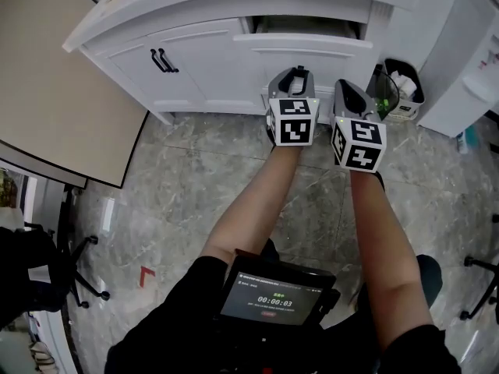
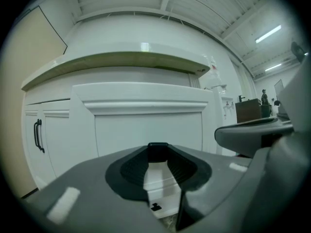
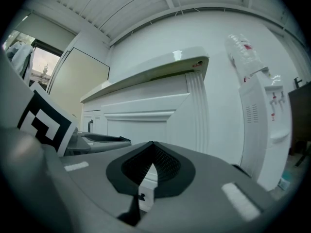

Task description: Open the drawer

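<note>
Left gripper (image 1: pixel 296 70): jaws together at the tips, nothing between them; only a narrow slot of light shows behind the tips in the left gripper view (image 2: pixel 158 152). Right gripper (image 1: pixel 344 86): jaws likewise closed tip to tip, empty, confirmed in the right gripper view (image 3: pixel 152 147). Both held side by side, near each other, low in front of the white cabinet (image 1: pixel 195 68). Drawer (image 1: pixel 304 44) sits directly ahead of and above the left gripper, ahead-left of the right one; it is partly pulled out, w/ a dark gap (image 1: pixel 308 26) open along its top. Drawer front (image 2: pixel 146 125) fills the area beyond the left tips and stands apart from them; no contact seen. Cabinet doors w/ black handles (image 1: pixel 164 59) lie to the left of the left gripper. Bin (image 1: pixel 401 90) stands just right of the right gripper; water dispenser (image 3: pixel 265 110) further right. Floor (image 1: pixel 195 178) is grey marble-pattern tile.
</note>
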`<state>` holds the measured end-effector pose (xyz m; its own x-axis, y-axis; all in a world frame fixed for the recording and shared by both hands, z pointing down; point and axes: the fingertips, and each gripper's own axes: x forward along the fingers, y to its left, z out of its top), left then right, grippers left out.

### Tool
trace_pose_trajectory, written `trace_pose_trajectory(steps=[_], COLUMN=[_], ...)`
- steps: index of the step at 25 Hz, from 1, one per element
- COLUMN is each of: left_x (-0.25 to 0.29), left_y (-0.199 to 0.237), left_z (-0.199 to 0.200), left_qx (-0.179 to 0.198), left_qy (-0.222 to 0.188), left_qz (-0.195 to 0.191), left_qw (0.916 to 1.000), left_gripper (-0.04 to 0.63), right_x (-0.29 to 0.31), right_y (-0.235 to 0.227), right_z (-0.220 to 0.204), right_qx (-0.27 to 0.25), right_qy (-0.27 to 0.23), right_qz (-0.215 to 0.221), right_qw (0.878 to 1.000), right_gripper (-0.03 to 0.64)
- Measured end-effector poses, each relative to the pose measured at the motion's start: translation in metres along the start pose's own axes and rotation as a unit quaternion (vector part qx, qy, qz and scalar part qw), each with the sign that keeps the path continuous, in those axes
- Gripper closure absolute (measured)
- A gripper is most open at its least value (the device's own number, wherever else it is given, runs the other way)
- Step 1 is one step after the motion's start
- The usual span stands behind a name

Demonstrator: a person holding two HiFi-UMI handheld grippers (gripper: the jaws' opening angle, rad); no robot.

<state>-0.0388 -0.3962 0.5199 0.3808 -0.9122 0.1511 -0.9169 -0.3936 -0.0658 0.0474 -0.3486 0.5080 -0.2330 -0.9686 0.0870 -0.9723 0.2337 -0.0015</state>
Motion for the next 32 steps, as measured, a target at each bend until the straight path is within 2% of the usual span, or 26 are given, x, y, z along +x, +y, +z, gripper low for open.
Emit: trace_pose_trajectory(steps=[8, 13, 21, 23, 24, 28, 32], left_x=[-0.051, -0.063, -0.082, -0.089, -0.093, -0.097, -0.098], left_y=[-0.016, -0.022, -0.026, -0.021, -0.018, -0.015, -0.017], left_z=[-0.008, -0.012, -0.013, -0.012, -0.011, -0.009, -0.002], left_qx=[-0.007, -0.003, -0.023, -0.03, -0.03, 0.004, 0.01], left_qy=[-0.012, -0.003, -0.006, -0.013, -0.019, -0.029, -0.034], left_qz=[-0.027, -0.045, -0.053, -0.047, -0.041, -0.026, -0.022], left_qw=[0.9995, 0.999, 0.9983, 0.9984, 0.9986, 0.9992, 0.9991], left_gripper=[0.472, 0.474, 0.477, 0.508, 0.595, 0.594, 0.594], right_x=[-0.048, -0.063, -0.072, -0.075, -0.075, -0.072, -0.069], right_y=[0.029, 0.039, 0.033, 0.035, 0.035, 0.036, 0.039], right_z=[-0.002, -0.005, 0.004, 0.005, 0.006, 0.006, 0.008], right_qx=[0.004, -0.01, -0.001, 0.002, 0.003, 0.007, 0.005], right_qy=[-0.017, -0.011, -0.018, -0.023, -0.026, -0.03, -0.031], right_qz=[0.003, -0.001, -0.003, 0.001, 0.004, 0.007, 0.016], right_qw=[1.0, 1.0, 1.0, 1.0, 1.0, 0.999, 0.999], right_gripper=[0.595, 0.595, 0.595, 0.595, 0.595, 0.595, 0.595])
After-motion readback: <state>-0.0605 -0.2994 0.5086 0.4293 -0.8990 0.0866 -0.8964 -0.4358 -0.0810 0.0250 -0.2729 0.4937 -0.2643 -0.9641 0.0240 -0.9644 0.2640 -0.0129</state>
